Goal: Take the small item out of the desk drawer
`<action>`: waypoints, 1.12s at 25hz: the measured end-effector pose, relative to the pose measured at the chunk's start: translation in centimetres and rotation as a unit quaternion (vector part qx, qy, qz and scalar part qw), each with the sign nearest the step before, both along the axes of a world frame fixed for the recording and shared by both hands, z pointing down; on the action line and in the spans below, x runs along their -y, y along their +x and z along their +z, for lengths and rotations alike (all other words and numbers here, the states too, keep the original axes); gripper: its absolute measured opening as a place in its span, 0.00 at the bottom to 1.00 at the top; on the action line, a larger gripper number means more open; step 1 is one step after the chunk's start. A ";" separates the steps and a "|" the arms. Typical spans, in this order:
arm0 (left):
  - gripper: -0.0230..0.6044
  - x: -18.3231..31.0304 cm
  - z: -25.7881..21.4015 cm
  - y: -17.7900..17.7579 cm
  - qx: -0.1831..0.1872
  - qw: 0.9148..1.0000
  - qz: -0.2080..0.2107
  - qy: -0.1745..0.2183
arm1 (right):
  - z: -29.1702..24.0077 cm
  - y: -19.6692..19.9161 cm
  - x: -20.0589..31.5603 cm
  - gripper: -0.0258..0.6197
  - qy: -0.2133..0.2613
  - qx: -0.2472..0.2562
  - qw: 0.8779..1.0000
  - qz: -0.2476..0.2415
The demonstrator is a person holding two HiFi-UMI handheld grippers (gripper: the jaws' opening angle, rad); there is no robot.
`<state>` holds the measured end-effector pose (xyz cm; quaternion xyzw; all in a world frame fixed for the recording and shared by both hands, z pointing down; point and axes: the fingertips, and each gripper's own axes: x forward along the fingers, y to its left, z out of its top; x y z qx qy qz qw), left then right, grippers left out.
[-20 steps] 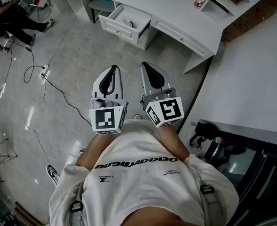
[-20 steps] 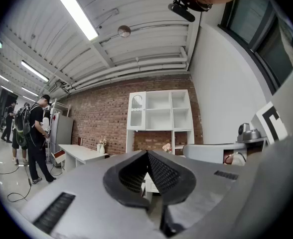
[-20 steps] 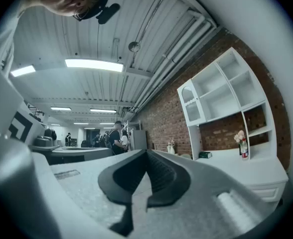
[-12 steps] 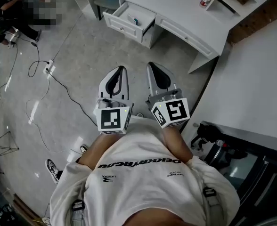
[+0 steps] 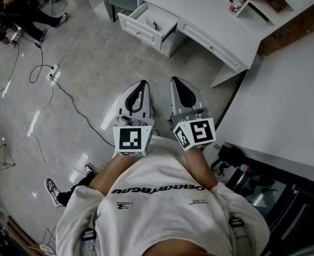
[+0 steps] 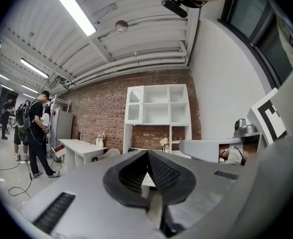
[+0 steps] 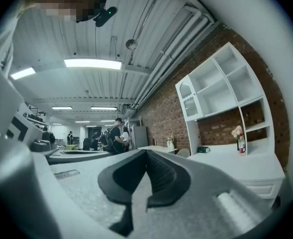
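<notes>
The white desk [image 5: 210, 12] stands at the top of the head view, with its left drawer [image 5: 146, 21] pulled open. A small bluish item [image 5: 154, 25] lies inside the drawer. My left gripper [image 5: 141, 84] and right gripper [image 5: 178, 81] are held side by side close to my chest, over the floor and well short of the desk. Each is shut with nothing between its jaws. In the left gripper view the left gripper [image 6: 147, 154] points level into the room at a white shelf unit [image 6: 158, 111]. In the right gripper view the right gripper [image 7: 146, 151] has its jaws meeting, empty.
Cables and a power strip [image 5: 51, 74] lie on the floor at left. People sit at the top left [image 5: 10, 15]. A white table [image 5: 290, 89] fills the right side, with dark equipment [image 5: 242, 167] below it. A flower vase [image 5: 235, 1] stands on the desk.
Both grippers sit a little lower and further right in the head view than before, still shut and side by side. The desk and open drawer have hardly shifted.
</notes>
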<state>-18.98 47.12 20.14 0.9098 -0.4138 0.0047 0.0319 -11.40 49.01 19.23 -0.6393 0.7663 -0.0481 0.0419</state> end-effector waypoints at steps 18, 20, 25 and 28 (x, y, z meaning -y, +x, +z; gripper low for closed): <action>0.03 14.5 3.1 4.4 -0.011 1.000 -0.016 -0.024 | 2.4 4.5 14.1 0.04 -0.011 -0.017 1.000 0.001; 0.03 17.7 3.2 4.9 -0.013 0.999 -0.021 -0.029 | 2.2 5.2 17.1 0.04 -0.015 -0.020 1.000 0.004; 0.03 26.0 3.2 7.5 -0.010 0.999 -0.023 -0.039 | 2.2 7.6 25.2 0.04 -0.025 -0.016 1.000 -0.002; 0.03 31.0 3.1 8.9 -0.008 0.999 -0.025 -0.042 | 1.8 9.0 30.1 0.04 -0.023 -0.019 1.000 -0.004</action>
